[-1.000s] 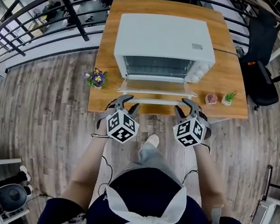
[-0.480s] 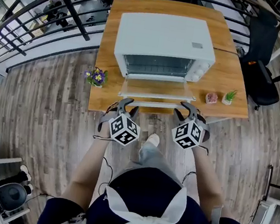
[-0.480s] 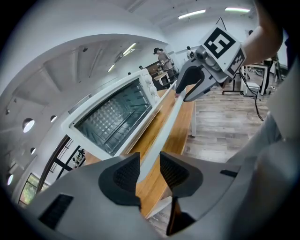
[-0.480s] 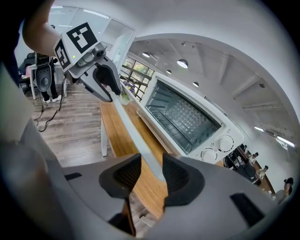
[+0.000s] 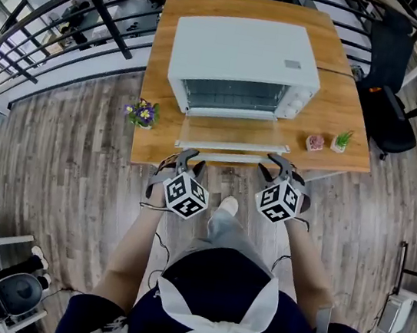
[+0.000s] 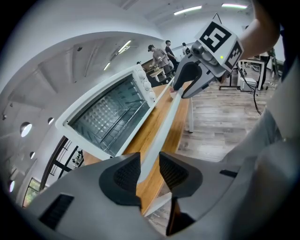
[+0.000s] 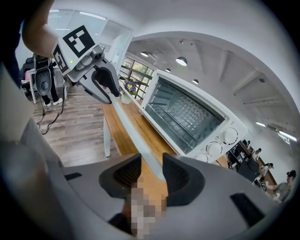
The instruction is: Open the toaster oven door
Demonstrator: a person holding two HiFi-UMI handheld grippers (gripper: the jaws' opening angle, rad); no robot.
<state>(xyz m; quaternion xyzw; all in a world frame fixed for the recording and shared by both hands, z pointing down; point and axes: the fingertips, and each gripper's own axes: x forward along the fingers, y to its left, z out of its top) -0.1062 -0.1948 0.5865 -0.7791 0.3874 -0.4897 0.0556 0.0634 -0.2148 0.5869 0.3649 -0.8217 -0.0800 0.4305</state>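
railing (image 5: 67,20) runs along the far left, above the wood floor (image 5: 60,171). purple flower pot (image 5: 141,115) sits on the left front corner of the worktop (image 5: 340,104).

left hand-held gripper (image 5: 190,158) is at the worktop's front edge, on the left end of the door handle (image 5: 229,156). in the left gripper view the white handle bar runs between the two pads. it lies against one pad with a gap at the other. jaws are closing, not clamped yet.

white toaster oven (image 5: 244,55) sits mid worktop, front toward the person. its door (image 5: 235,136) is swung fully down, lying flat out over the worktop with the handle at the near edge. the cavity is open and a wire rack (image 6: 110,112) shows inside. knobs (image 7: 228,136) are on the oven's right front panel.

right hand-held gripper (image 5: 277,164) is at the right end of the same handle. in the right gripper view the bar passes between its pads, close to one and with a gap at the other. jaws apart, around the bar, no clear squeeze.

the two grippers are level with each other and well apart along the handle. the person's legs show below them.

small pink pot (image 5: 315,145) and small green plant (image 5: 340,145) sit just beside each other on the right front of the worktop. black office chair (image 5: 391,84) is off the right edge.
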